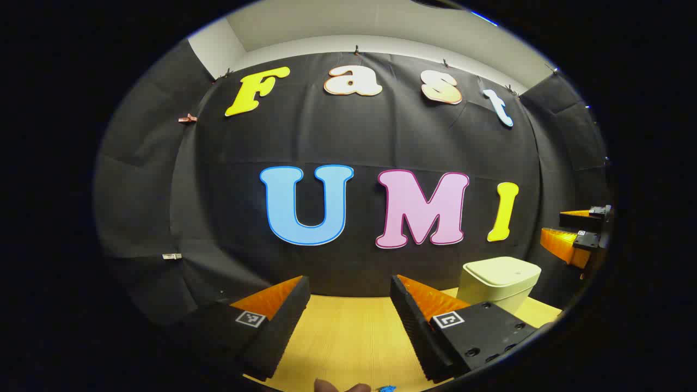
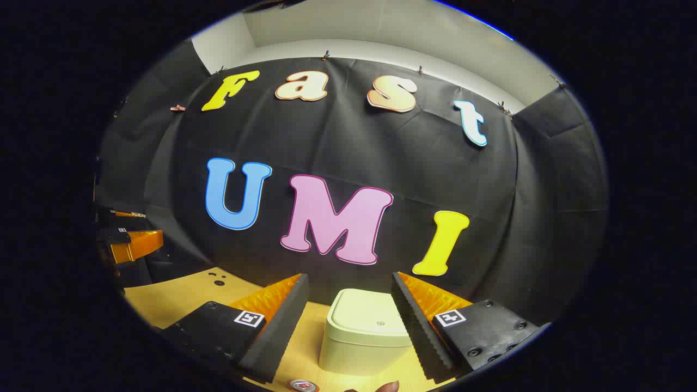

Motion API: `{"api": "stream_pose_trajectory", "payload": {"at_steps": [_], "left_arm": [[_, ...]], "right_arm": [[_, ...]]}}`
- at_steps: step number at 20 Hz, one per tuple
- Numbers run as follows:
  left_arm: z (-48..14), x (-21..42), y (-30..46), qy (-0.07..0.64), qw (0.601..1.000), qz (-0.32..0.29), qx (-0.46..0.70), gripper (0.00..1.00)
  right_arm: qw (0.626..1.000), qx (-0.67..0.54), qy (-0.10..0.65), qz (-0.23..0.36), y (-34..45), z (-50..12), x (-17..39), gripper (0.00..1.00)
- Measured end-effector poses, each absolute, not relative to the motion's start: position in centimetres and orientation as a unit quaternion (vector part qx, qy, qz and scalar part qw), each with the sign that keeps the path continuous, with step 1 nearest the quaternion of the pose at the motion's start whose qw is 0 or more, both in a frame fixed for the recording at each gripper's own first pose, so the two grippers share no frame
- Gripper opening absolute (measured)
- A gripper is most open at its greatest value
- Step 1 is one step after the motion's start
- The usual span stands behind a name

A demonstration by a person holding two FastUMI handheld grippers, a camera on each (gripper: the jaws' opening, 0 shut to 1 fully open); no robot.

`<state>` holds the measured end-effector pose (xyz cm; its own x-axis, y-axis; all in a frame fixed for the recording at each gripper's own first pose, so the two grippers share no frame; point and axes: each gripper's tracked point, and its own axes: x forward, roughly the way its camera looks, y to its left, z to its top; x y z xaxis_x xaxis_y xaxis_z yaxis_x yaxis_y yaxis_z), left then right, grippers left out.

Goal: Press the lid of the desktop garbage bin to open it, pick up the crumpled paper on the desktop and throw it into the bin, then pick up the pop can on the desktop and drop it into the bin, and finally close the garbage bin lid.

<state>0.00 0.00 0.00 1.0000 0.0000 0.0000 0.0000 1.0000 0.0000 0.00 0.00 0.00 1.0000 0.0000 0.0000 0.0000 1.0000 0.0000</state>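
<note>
The pale cream desktop bin (image 2: 364,333) stands on the wooden table (image 2: 179,296) with its lid down. In the right gripper view it sits just ahead of my right gripper (image 2: 350,276), framed by the two open fingers, which do not touch it. A round red and silver can top (image 2: 303,385) peeks in at the bottom edge. My left gripper (image 1: 349,279) is open over bare table (image 1: 348,337), nothing between its fingers. The bin (image 1: 498,283) lies to its right. The right gripper (image 1: 552,226) hovers beyond the bin at the far right.
A small blue scrap (image 1: 386,389) and a fingertip (image 1: 326,386) show at the bottom edge of the left gripper view. The left gripper (image 2: 150,226) hangs at the far left of the right gripper view. Small holes (image 2: 218,280) mark the table near the black cloth wall.
</note>
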Motion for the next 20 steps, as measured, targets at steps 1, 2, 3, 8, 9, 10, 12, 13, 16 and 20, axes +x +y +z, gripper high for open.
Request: {"api": "stream_pose_trajectory", "payload": {"at_steps": [1, 2, 3, 8, 9, 10, 12, 13, 16, 20], "left_arm": [[0.2, 0.1, 0.0, -0.001, 1.0, -0.002, 0.002, 0.95], [0.4, 0.2, -0.1, -0.002, 1.0, -0.003, 0.003, 0.95], [0.2, 0.3, -0.2, -0.003, 1.0, -0.004, 0.003, 0.95], [0.3, 0.5, -0.6, -0.002, 1.0, -0.009, 0.004, 0.95], [0.2, 0.6, -0.5, -0.001, 1.0, -0.01, 0.003, 0.95], [0.3, 0.6, -0.4, -0.001, 1.0, -0.01, 0.003, 0.95], [0.1, 0.6, -0.6, 0.001, 1.0, -0.009, 0.004, 0.95], [0.1, 0.7, -0.6, 0.001, 1.0, -0.009, 0.005, 0.95], [0.0, 0.7, -0.5, 0.003, 1.0, -0.011, 0.004, 0.95], [0.1, 0.8, -0.5, 0.005, 1.0, -0.014, 0.004, 0.95]], "right_arm": [[1.0, 0.003, 0.002, 0.005, 0.2, -0.1, 0.1, 0.97], [1.0, 0.007, 0.005, 0.01, 0.5, -0.2, 0.1, 0.96], [1.0, 0.013, 0.008, 0.012, 0.4, -0.3, 0.2, 0.98], [1.0, 0.018, 0.013, 0.013, 0.0, -0.8, 0.2, 0.97], [1.0, 0.015, 0.009, 0.009, -0.2, -0.7, 0.2, 0.97], [1.0, 0.014, 0.012, -0.003, -0.8, -1.0, 0.3, 0.97], [0.999, 0.028, 0.031, 0.003, -0.6, -2.0, 0.3, 0.97], [0.999, 0.037, 0.033, 0.005, -0.6, -1.9, 0.4, 0.98], [0.999, 0.029, 0.026, 0.004, -1.3, -1.5, 0.5, 0.97], [0.999, 0.036, 0.036, 0.017, -0.9, -1.9, 0.5, 0.98]]}}
